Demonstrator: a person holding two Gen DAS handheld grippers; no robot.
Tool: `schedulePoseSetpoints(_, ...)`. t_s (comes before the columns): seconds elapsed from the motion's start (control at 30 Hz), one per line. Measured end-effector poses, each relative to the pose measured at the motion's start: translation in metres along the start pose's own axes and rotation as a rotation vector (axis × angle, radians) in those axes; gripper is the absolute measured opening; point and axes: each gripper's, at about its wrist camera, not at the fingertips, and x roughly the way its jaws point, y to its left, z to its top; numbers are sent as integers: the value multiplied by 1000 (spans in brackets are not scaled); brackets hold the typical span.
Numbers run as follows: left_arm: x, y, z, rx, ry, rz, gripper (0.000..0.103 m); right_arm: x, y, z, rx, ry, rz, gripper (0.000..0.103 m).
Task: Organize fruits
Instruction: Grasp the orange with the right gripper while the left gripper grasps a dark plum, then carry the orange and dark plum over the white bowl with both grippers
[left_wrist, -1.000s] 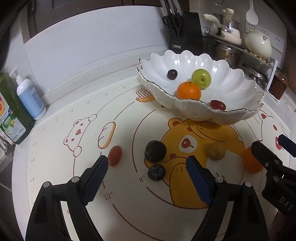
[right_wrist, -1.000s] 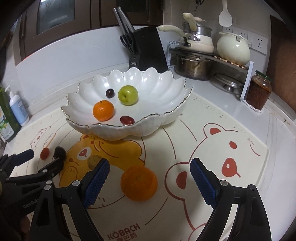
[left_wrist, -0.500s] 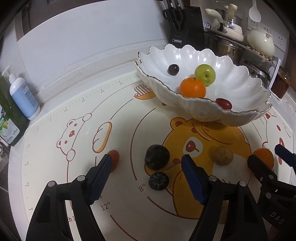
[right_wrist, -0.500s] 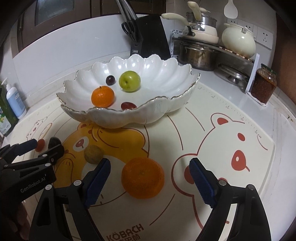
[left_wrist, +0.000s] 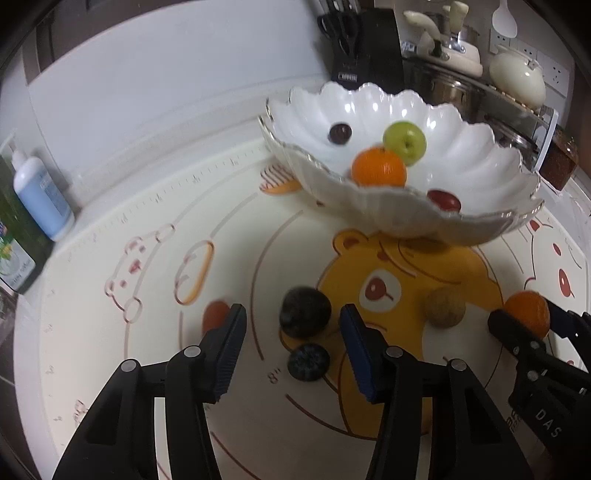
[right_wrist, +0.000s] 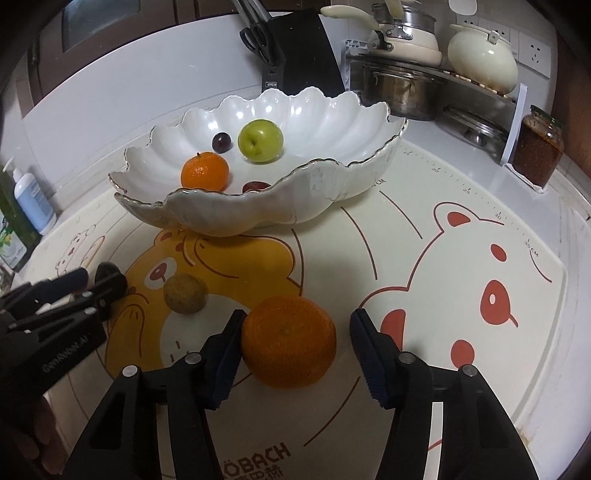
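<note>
A white scalloped bowl (left_wrist: 491, 155) (right_wrist: 332, 184) holds a small orange (left_wrist: 378, 167), a green apple (left_wrist: 404, 142), a dark grape (left_wrist: 340, 133) and a red fruit (left_wrist: 444, 199). On the mat lie a dark round fruit (left_wrist: 304, 313), a small dark berry (left_wrist: 308, 362), a red fruit (left_wrist: 214, 314), a brown fruit (left_wrist: 443, 307) (right_wrist: 184, 293) and a large orange (right_wrist: 288, 341) (left_wrist: 526, 312). My left gripper (left_wrist: 291, 343) is open around the dark round fruit and the berry. My right gripper (right_wrist: 295, 347) is open around the large orange, left pad touching it.
A bear-print baking mat (right_wrist: 461, 280) covers the counter. A knife block (right_wrist: 303, 55), pots (right_wrist: 399, 88), a white kettle (right_wrist: 482, 61) and a jar (right_wrist: 537, 151) stand behind the bowl. Soap bottles (left_wrist: 40, 195) stand at the far left.
Both grippers have moved forward and down. The left jaws now flank the dark round fruit; the right jaws now flank the large orange. Both stay open.
</note>
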Motion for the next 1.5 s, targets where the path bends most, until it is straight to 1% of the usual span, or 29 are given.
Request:
schedulePoseSetpoints(0.03,-1,0,-1,-5,-13,-3,50,0,0,0,-1,-1,1,56)
schedulePoseSetpoints(0.1,0,0,-2,-3,-15,-2,49,0,1,-1,-5,-2,7,53)
schedulePoseSetpoints(0.17,0,-1,-2,-4,-14,-14,42,-1,2,-1,-8,-4,21,46)
schedulePoseSetpoints(0.27,0,-1,-1,-3,-6,-43,34,-2,3,-1,-7,-4,21,46)
schedulePoseSetpoints(0.33,-1,-3,-2,2,-9,-40,32,-2,2,-2,-3,-4,26,46)
schedulePoseSetpoints(0.37,-1,-3,-2,3,-11,-35,28,-3,2,-2,-4,-4,28,45)
schedulePoseSetpoints(0.6,-3,-2,-3,-2,-13,-38,28,-3,2,-2,-2,-3,27,45)
schedulePoseSetpoints(0.9,-16,-1,-1,1,-42,-37,28,-7,1,-4,6,-2,35,45)
schedulePoseSetpoints(1.5,-49,4,3,-4,-82,-32,28,-39,6,6,-9,-59,51,45)
